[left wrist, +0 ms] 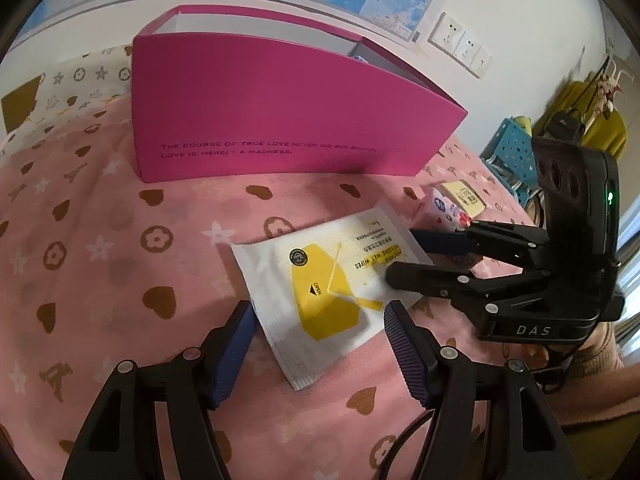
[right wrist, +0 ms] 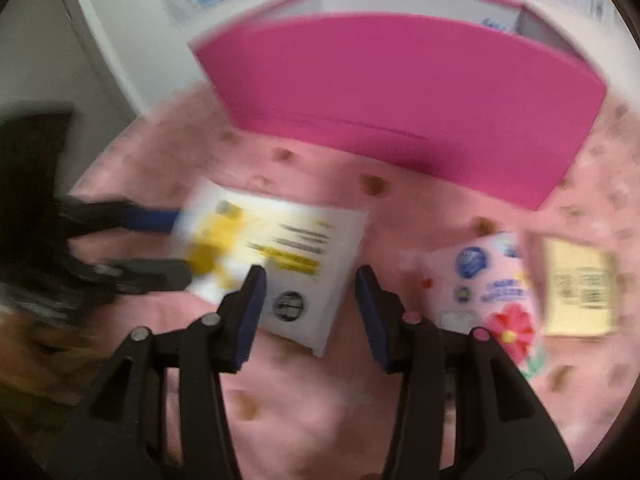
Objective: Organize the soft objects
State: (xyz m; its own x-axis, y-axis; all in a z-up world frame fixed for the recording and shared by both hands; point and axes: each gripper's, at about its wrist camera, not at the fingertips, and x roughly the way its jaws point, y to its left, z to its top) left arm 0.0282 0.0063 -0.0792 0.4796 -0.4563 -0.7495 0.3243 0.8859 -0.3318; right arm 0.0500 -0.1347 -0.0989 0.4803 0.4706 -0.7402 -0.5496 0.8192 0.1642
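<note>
A white and yellow wet wipes pack (left wrist: 332, 288) lies flat on the pink bedspread (left wrist: 100, 248), in front of an open magenta box (left wrist: 280, 120). My left gripper (left wrist: 320, 344) is open, its fingers on either side of the pack's near end. My right gripper (left wrist: 404, 256) reaches in from the right, open, over the pack's far corner. In the blurred right wrist view the right gripper (right wrist: 310, 312) is open above the pack (right wrist: 296, 256), the left gripper (right wrist: 172, 244) is at the pack's left edge, and the box (right wrist: 400, 104) stands behind.
A pink tissue pack with a red flower (right wrist: 496, 292) and a yellow packet (right wrist: 580, 284) lie to the right of the wipes; both show small in the left wrist view (left wrist: 440, 208). A blue perforated basket (left wrist: 512, 148) stands beyond the bed. A wall with sockets (left wrist: 460, 44) is behind.
</note>
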